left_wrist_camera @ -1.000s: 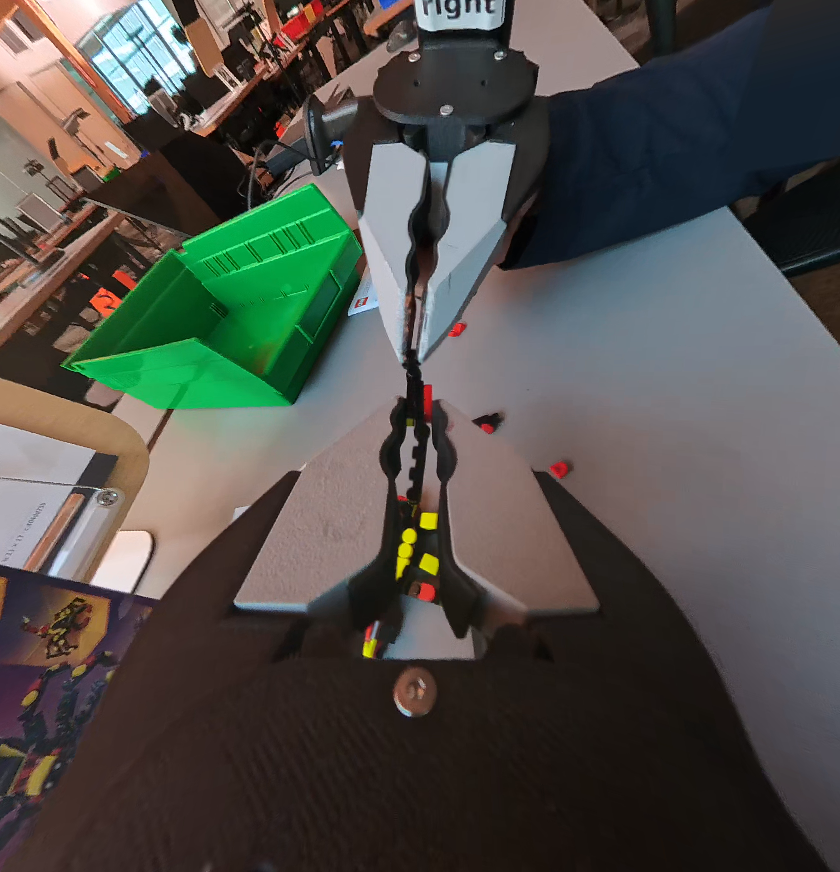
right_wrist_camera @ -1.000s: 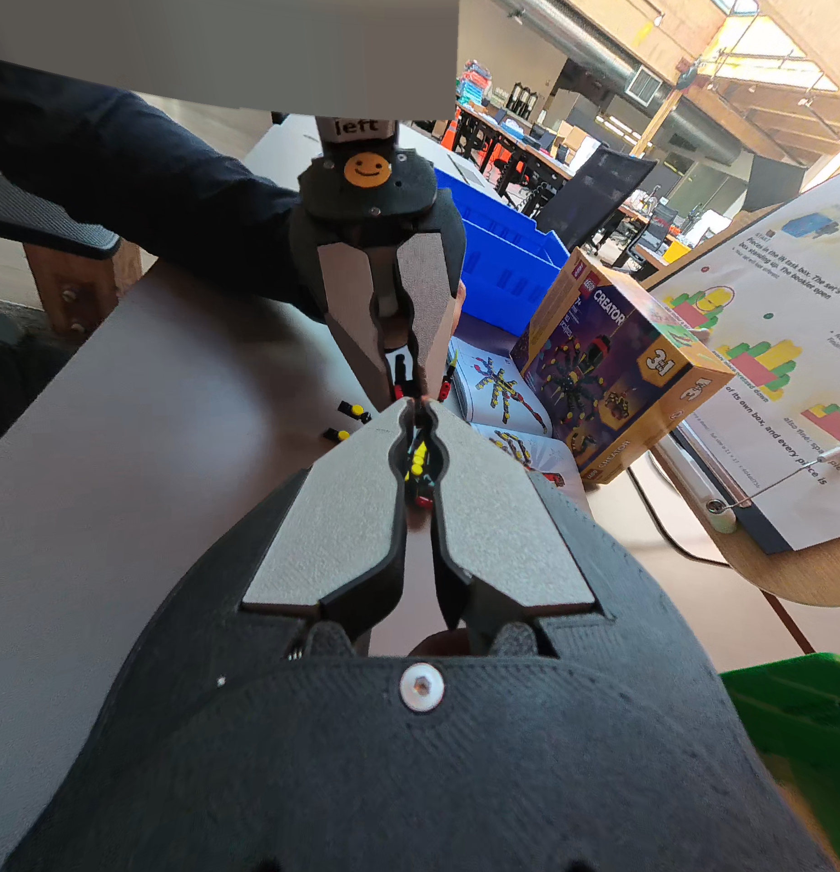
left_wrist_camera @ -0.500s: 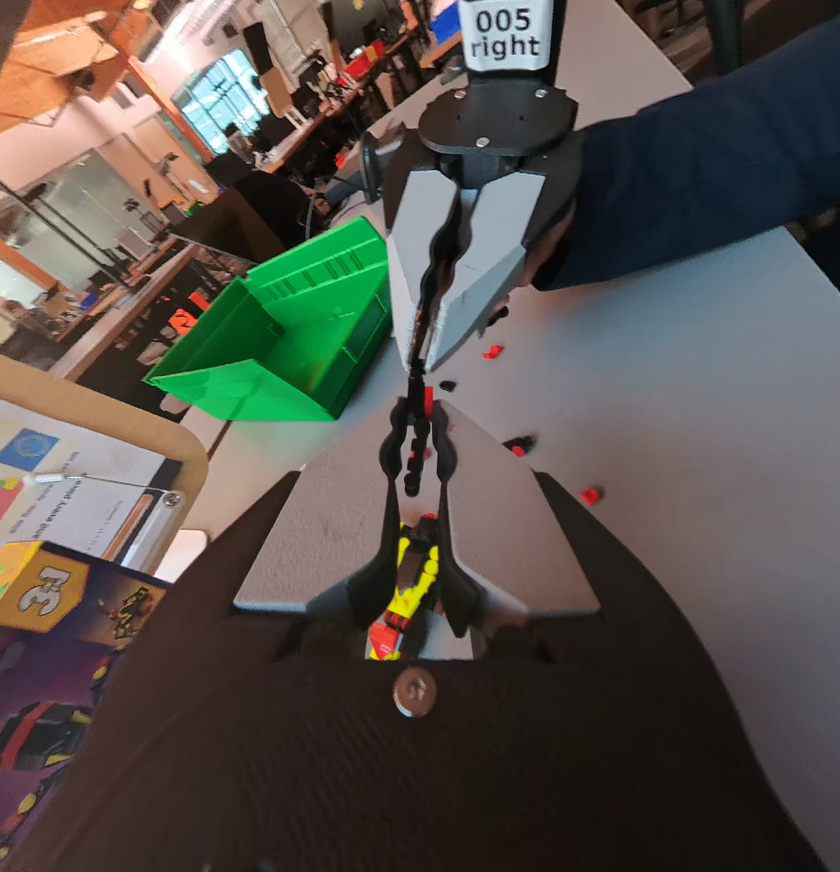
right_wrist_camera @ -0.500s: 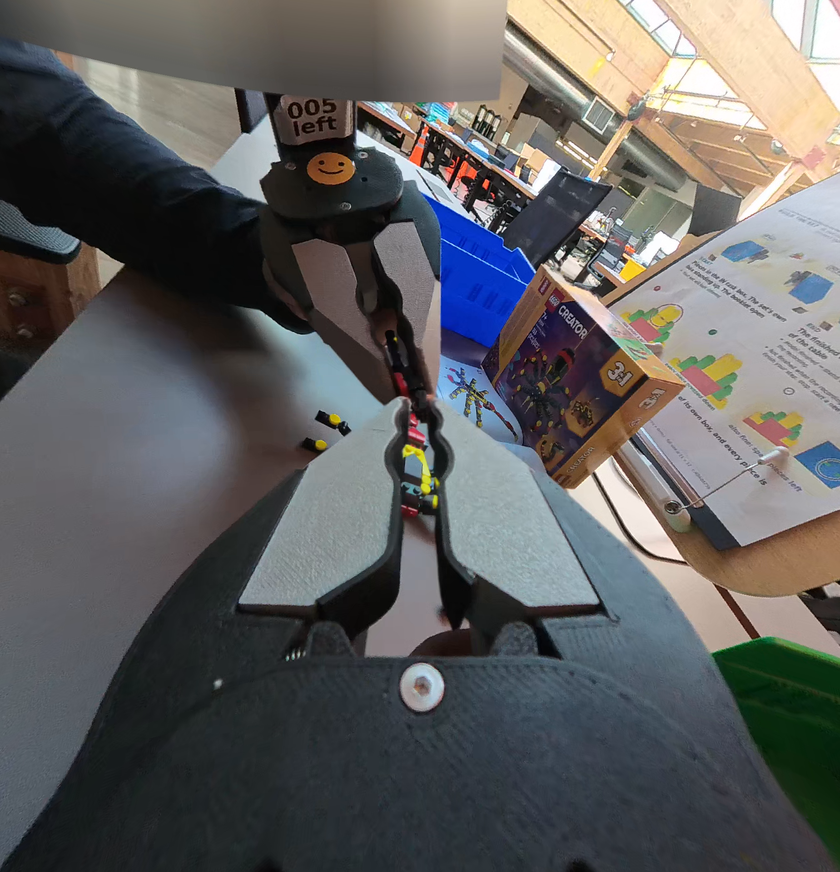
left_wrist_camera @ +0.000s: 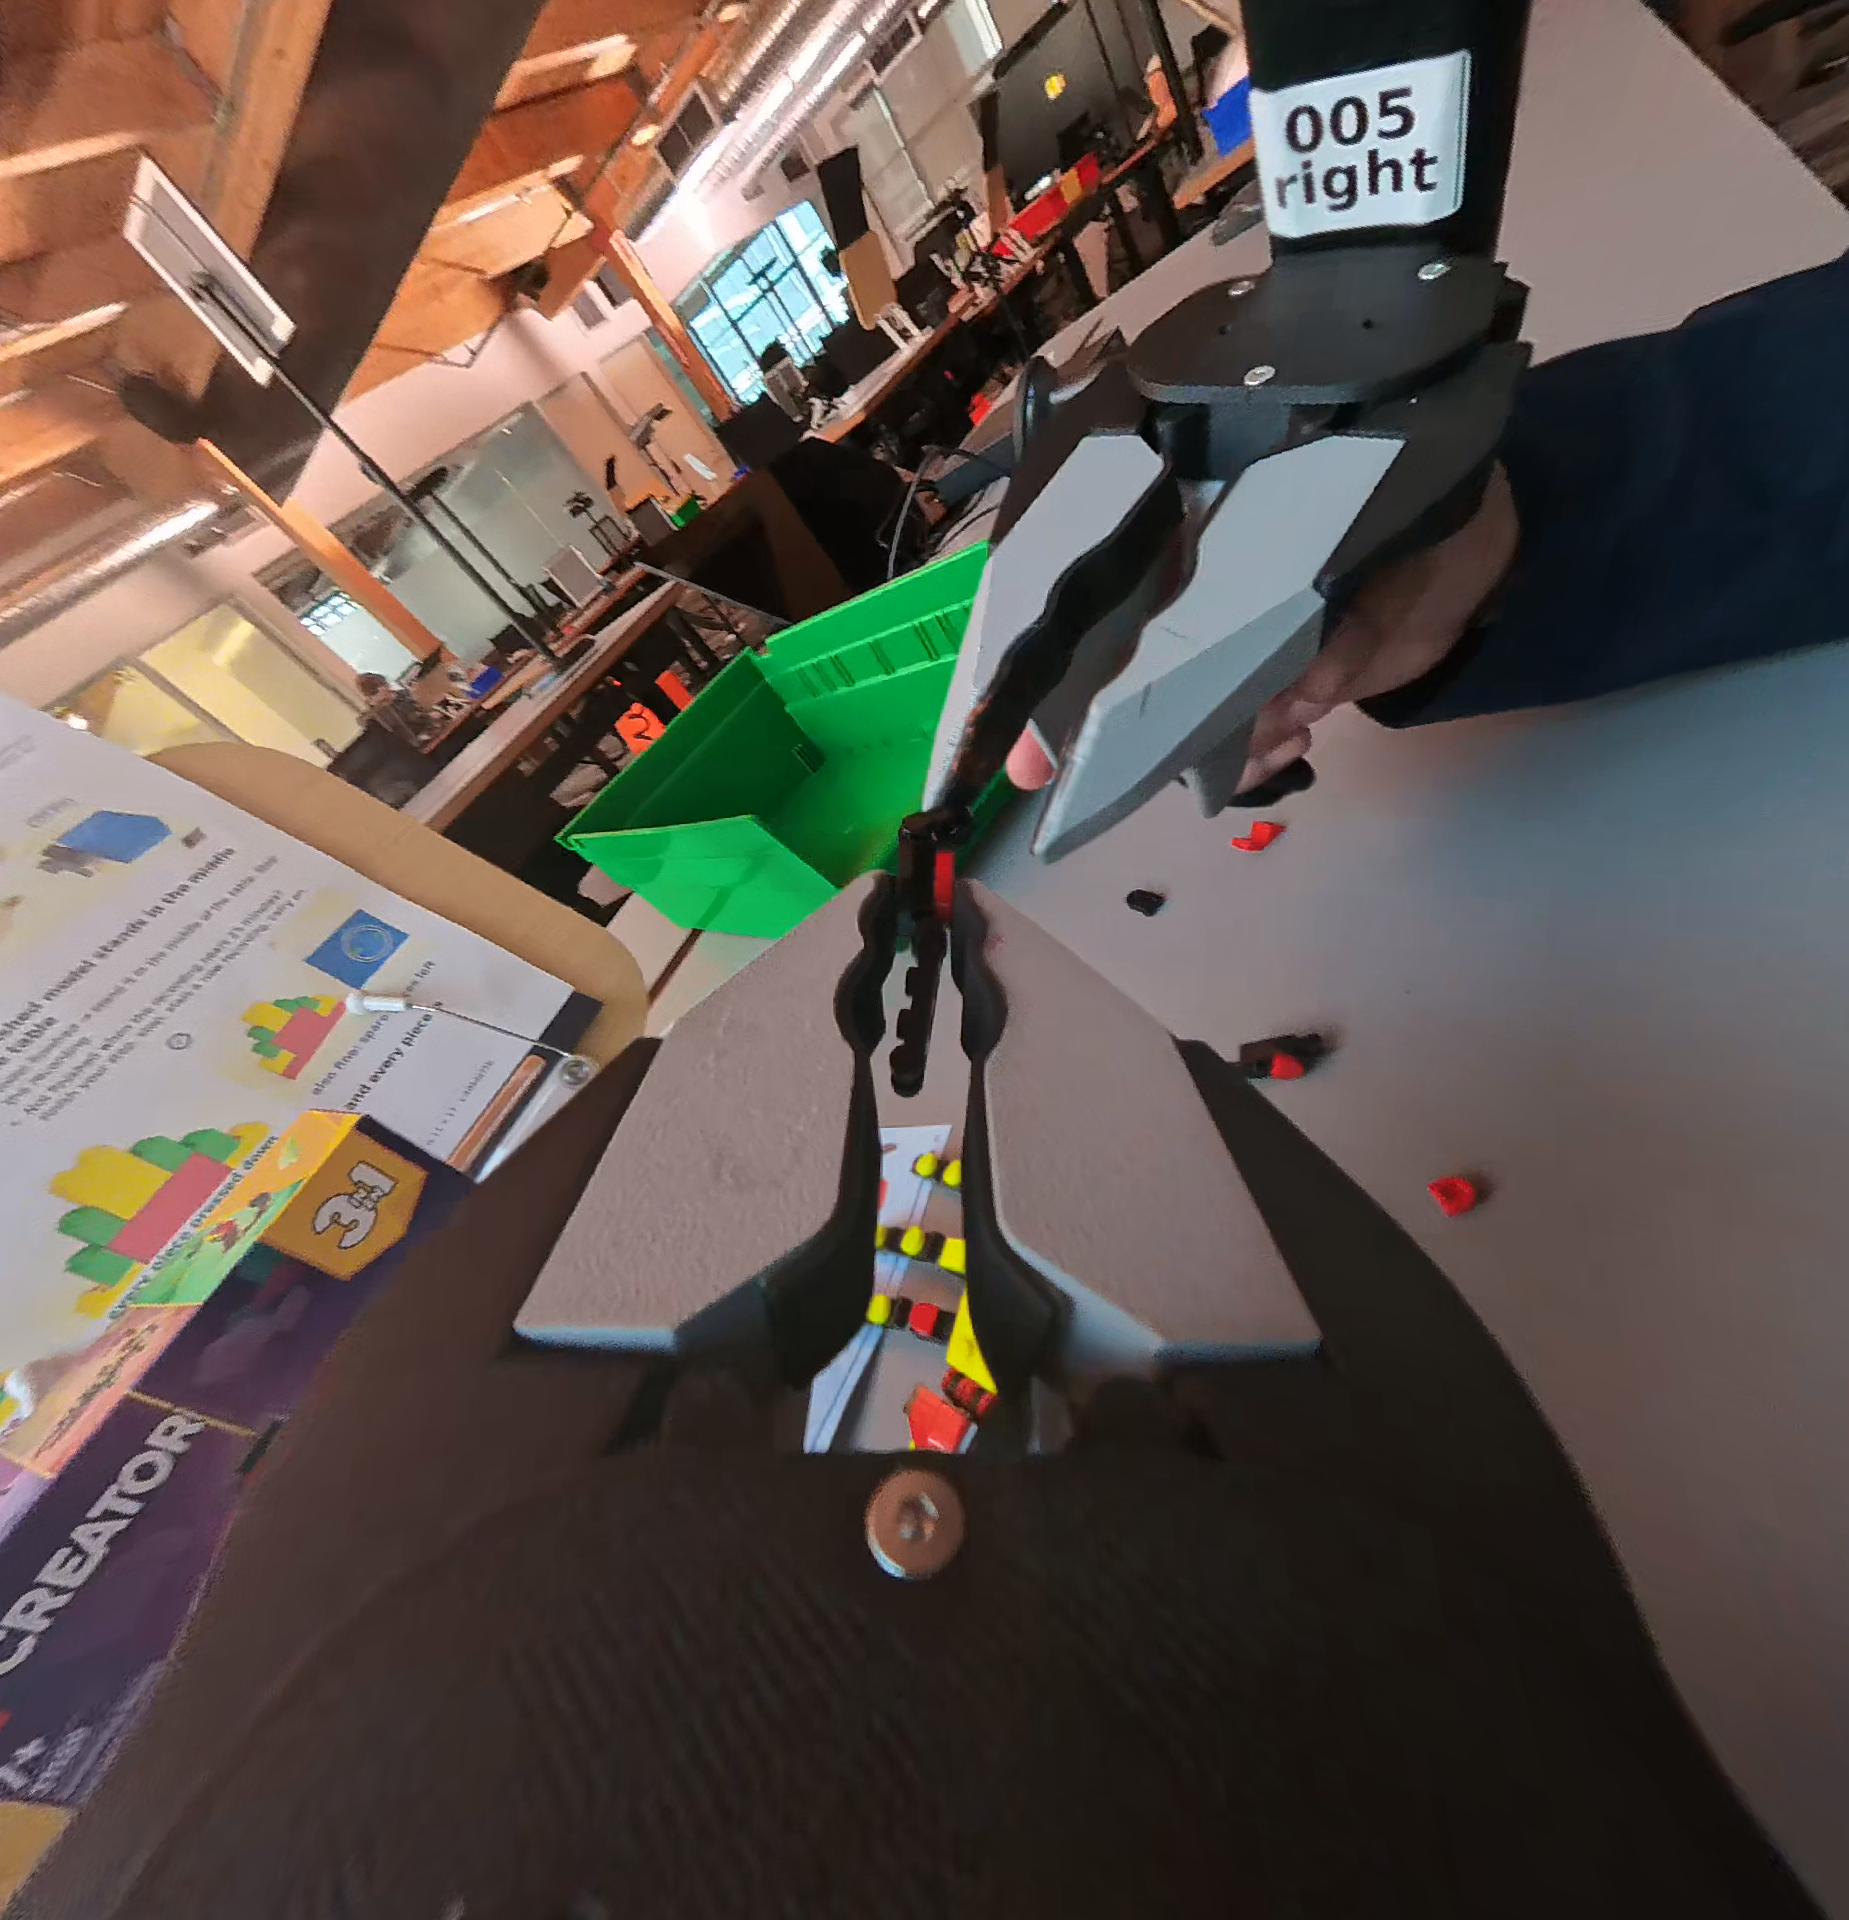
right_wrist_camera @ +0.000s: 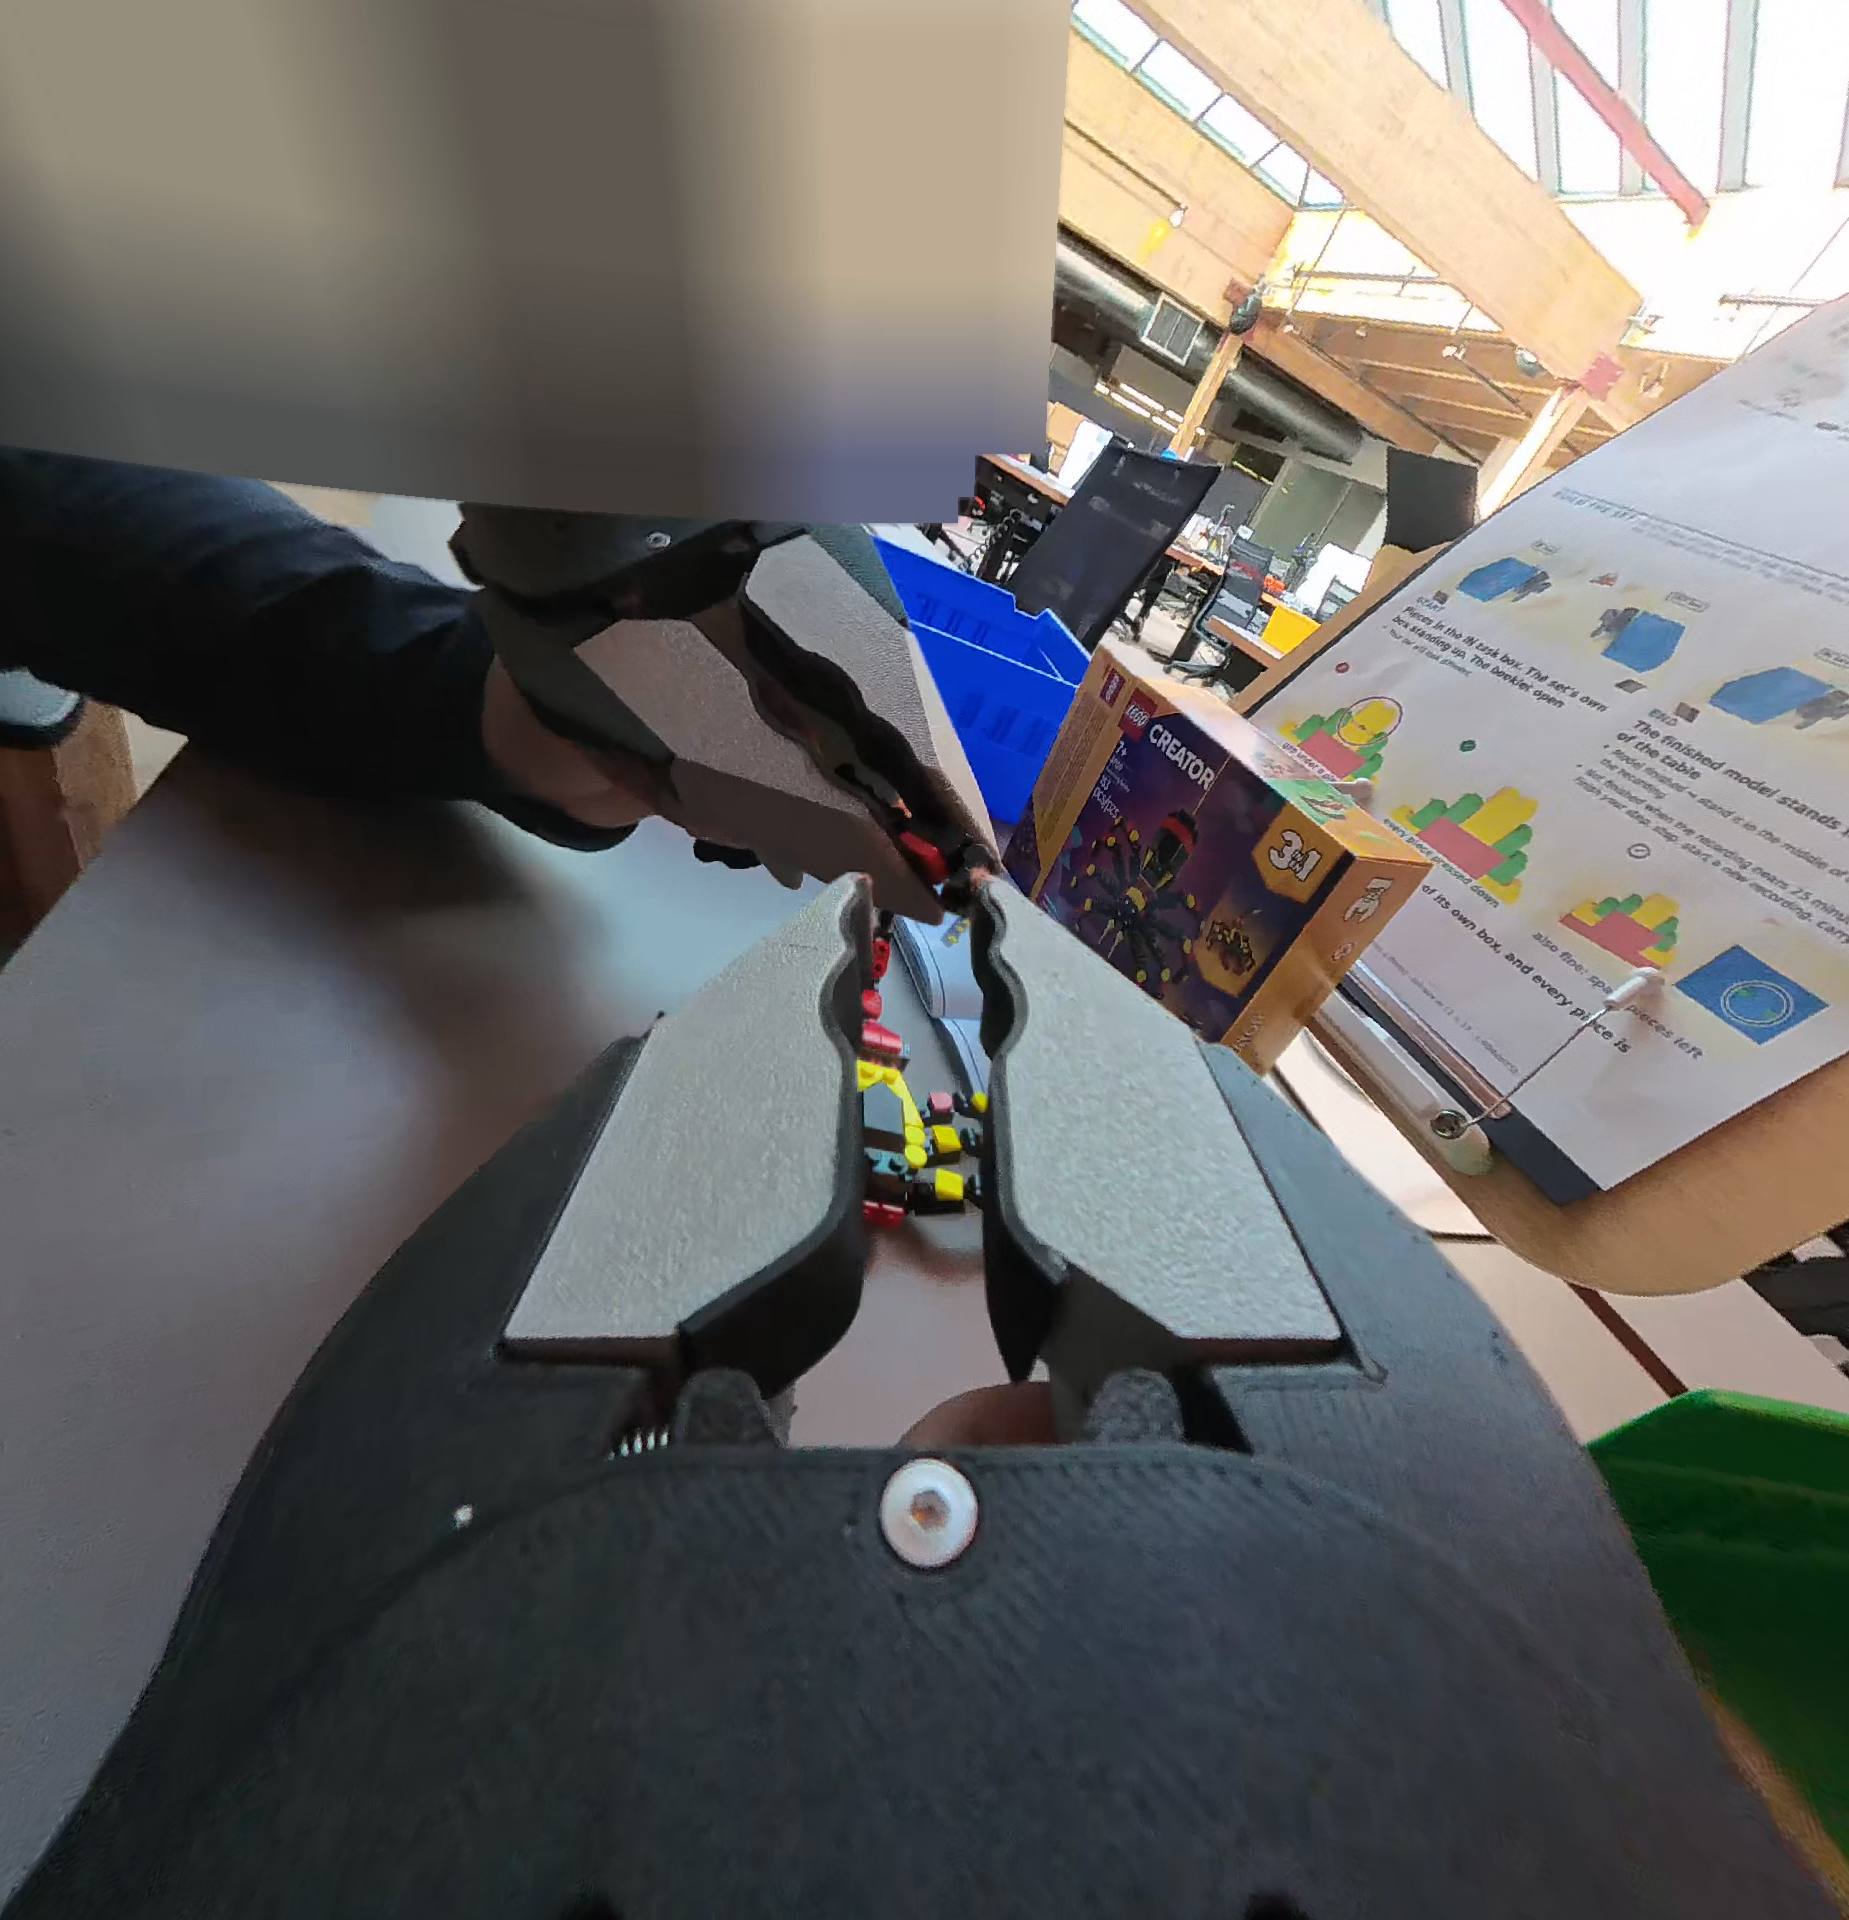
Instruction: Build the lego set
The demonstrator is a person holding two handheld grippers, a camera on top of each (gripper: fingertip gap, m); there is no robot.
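My left gripper [left_wrist_camera: 915, 899] is shut on a thin black Lego leg piece with a red part [left_wrist_camera: 909, 1023], held above the table. My right gripper [right_wrist_camera: 922, 899] is open and empty, with its jaws apart. Its tips stand just short of the left gripper [right_wrist_camera: 951, 883] and the held piece [right_wrist_camera: 925, 854]. In the left wrist view the right gripper [left_wrist_camera: 1003, 826] hangs open just above the piece's top end. The part-built black, yellow and red model [right_wrist_camera: 899, 1132] lies on the table below, seen through the finger gap, and also shows in the left wrist view [left_wrist_camera: 920, 1247].
A green bin [left_wrist_camera: 795, 769] stands at the table's far edge and a blue bin [right_wrist_camera: 982, 675] at the other side. The Lego box [right_wrist_camera: 1211, 862] and a tilted instruction board [right_wrist_camera: 1626, 831] stand beside the model. Loose red [left_wrist_camera: 1455, 1193] and black [left_wrist_camera: 1143, 902] bits lie on the table. Only a small space, under 4 cm, lies between the two pairs of fingers.
My right gripper has opened and let go of the black leg piece. My left gripper keeps hold of it. Both grippers have tilted, and the views now take in more of the room.
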